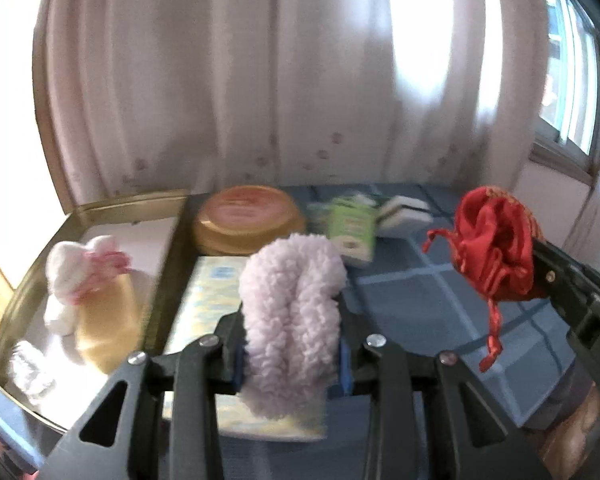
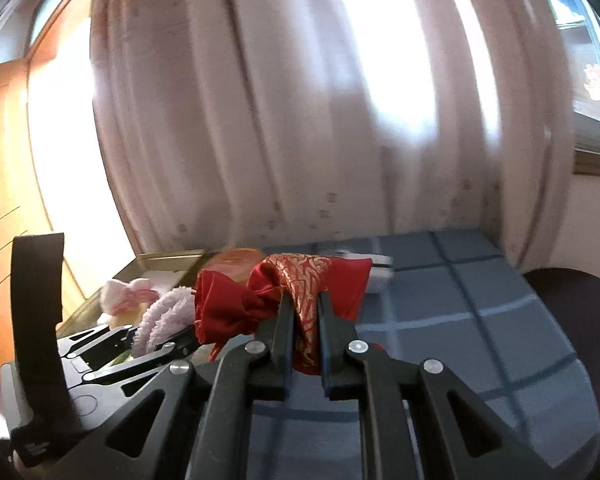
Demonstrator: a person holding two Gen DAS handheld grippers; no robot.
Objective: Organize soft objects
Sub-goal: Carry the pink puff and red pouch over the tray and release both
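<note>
Left gripper (image 1: 290,354) pinches a fluffy pale-lilac scrunchie (image 1: 292,320), pads pressed into its sides, held above the blue checked surface (image 1: 420,312). Right gripper (image 2: 305,328) is squeezed tight on a red and gold drawstring pouch (image 2: 300,292); its cords dangle free below.

Gold tray (image 1: 100,202) sits at left, raised rim all round, near corner close to the left gripper's frame. In it: a white and pink soft toy (image 1: 84,272), a yellow cloth (image 1: 108,320), a white fluffy piece (image 1: 30,364). Just right of the tray's rim lies a flat pale packet (image 1: 208,300), directly under the scrunchie. Behind it a round gold tin (image 1: 248,220), then a green carton (image 1: 350,232) and a white sponge (image 1: 404,216), all near the curtain (image 1: 260,80).

Right half of the surface is bare checks, open up to the curtain and wall. The two grippers are near each other, the pouch to the right of the scrunchie, not touching.
</note>
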